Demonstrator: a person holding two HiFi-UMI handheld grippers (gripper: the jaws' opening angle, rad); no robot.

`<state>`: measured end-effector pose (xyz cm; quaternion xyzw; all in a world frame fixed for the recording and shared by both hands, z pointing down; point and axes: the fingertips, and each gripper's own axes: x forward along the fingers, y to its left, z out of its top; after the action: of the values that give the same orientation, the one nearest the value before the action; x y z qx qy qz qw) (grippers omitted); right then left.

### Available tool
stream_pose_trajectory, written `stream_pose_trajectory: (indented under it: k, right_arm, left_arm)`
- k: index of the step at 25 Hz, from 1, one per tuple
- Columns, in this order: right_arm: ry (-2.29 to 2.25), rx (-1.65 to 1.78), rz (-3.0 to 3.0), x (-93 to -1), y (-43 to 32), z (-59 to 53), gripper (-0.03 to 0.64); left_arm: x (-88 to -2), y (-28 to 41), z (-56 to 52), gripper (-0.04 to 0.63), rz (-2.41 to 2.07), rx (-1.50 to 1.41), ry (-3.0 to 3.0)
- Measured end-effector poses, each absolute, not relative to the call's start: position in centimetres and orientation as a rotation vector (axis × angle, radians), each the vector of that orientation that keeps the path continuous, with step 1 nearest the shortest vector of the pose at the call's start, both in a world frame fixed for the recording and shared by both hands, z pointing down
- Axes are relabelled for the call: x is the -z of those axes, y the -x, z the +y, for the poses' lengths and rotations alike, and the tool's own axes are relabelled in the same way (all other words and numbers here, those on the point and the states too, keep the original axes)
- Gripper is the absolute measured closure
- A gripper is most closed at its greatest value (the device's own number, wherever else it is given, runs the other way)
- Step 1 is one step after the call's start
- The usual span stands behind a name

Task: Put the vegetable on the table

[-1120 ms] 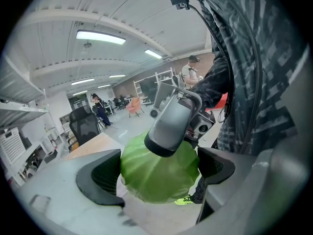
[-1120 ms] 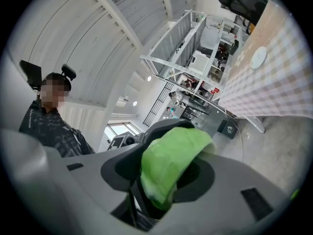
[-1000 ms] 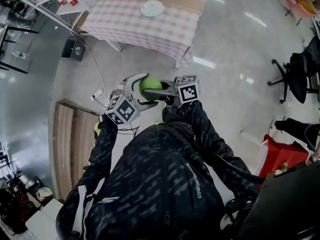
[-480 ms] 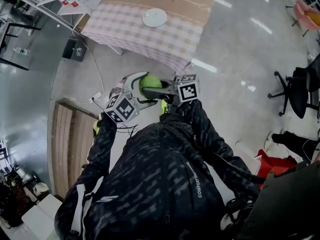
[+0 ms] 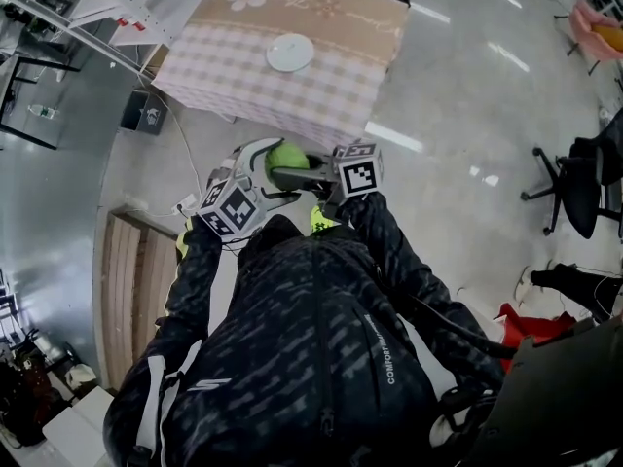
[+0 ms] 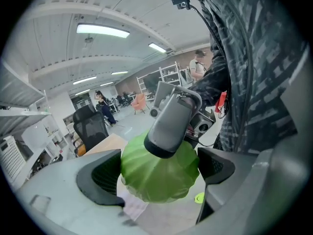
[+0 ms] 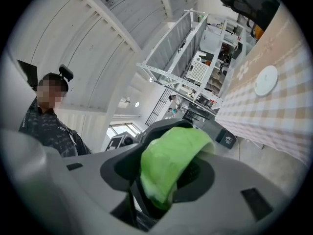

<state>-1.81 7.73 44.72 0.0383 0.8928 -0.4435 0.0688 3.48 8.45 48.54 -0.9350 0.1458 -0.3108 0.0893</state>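
Both tongs hold one round green vegetable (image 5: 287, 156), which hangs in the air in front of the person's chest, above the grey floor (image 5: 458, 115) and close to the near edge of the table (image 5: 243, 76). The left gripper (image 5: 275, 166) comes in from the left, its pale jaws curving round the vegetable. In the left gripper view the green head (image 6: 157, 176) fills the gap between the two dark pads, and each pad lies against one of its sides. The right gripper (image 5: 304, 171) reaches in from the other side. One of its grey fingers (image 6: 168, 126) lies across the top of the vegetable. In the right gripper view the leafy green mass (image 7: 168, 165) sits wedged between that gripper's jaws, which have just eased a little wider while the vegetable stays between them. Past the jaws in that view the table stands off to the right under a checked cloth, with a white plate (image 7: 266, 80) on it. In the head view the plate (image 5: 290, 53) sits near the middle of the tabletop, well apart from the vegetable.
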Motion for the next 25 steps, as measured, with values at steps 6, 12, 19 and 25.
stream_pose_trajectory:
  k: [6, 12, 19, 25]
  right_arm:
    - [-0.063, 1.290, 2.689, -44.0, 1.4, 5.4, 0.442]
    - [-0.036, 1.278, 2.676, -44.0, 1.6, 3.3, 0.437]
    - [0.002, 1.301, 2.671, -44.9, 2.4, -0.5, 0.436]
    - [0.048, 1.334, 2.658, -45.3, 2.6, -3.2, 0.434]
  left_arm:
    - [-47.9, -3.7, 6.2, 0.121, 0.429, 0.934, 2.743]
    - [-47.8, -3.5, 4.2, 0.123, 0.411, 0.920, 2.746]
    - [-48.3, -2.7, 0.5, 0.123, 0.369, 0.905, 2.777]
    - [-48.8, -2.5, -1.9, 0.123, 0.330, 0.874, 2.801]
